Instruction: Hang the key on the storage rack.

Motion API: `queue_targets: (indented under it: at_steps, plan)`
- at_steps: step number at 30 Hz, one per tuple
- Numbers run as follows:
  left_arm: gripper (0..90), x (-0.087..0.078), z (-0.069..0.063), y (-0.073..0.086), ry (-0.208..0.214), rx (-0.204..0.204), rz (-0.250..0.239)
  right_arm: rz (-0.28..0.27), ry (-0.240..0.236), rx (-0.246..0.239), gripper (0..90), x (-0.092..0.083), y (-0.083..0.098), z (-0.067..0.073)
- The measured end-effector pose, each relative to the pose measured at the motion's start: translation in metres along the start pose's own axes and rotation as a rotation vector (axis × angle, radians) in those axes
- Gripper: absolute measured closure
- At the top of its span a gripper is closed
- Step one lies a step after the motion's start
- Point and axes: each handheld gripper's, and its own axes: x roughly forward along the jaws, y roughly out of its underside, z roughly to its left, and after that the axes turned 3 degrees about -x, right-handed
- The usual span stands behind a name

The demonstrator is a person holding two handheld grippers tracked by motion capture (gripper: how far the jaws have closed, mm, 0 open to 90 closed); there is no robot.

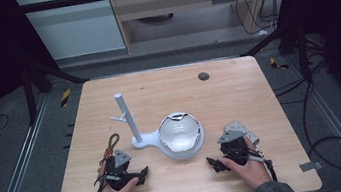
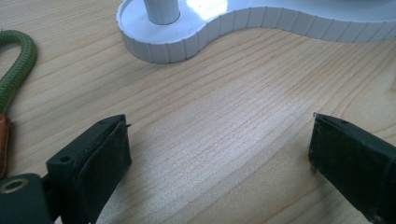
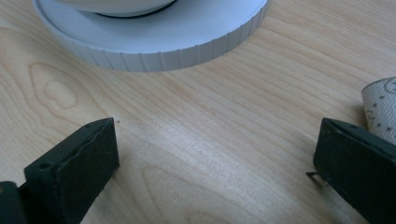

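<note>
A white stand with an upright post (image 1: 128,119) and a short side branch rises from a ribbed white base (image 1: 149,139). The round end of that base carries a shiny white bowl (image 1: 179,131). My left gripper (image 1: 139,173) rests on the wood at the near left. In the left gripper view it (image 2: 219,135) stands open over bare table, with the base (image 2: 187,42) just ahead. My right gripper (image 1: 219,154) lies at the near right. The right gripper view has it (image 3: 219,140) open too, nothing between its jaws, facing the round base (image 3: 163,42).
A green and orange cord (image 1: 113,142) lies by the left gripper, also at the left edge (image 2: 16,60) of its view. A pale perforated cloth (image 1: 241,129) sits beside the right gripper (image 3: 380,105). A dark round spot (image 1: 203,76) marks the table's far side.
</note>
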Motion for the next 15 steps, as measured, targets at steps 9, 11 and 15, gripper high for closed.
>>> queue_targets:
  at_steps: [9,11,15]
  plan:
    - [2.7,-0.001,0.003,0.0,0.032,0.001,-0.003,-0.001,0.001,-0.001,0.4,0.0,0.0,-0.001]
    - [4.5,-0.006,0.005,-0.001,0.054,-0.002,-0.014,-0.001,0.002,0.0,0.6,0.0,0.0,0.0]
    - [5.7,-0.016,0.008,-0.004,0.042,0.007,-0.028,-0.001,0.004,0.0,0.6,0.0,0.0,0.0]
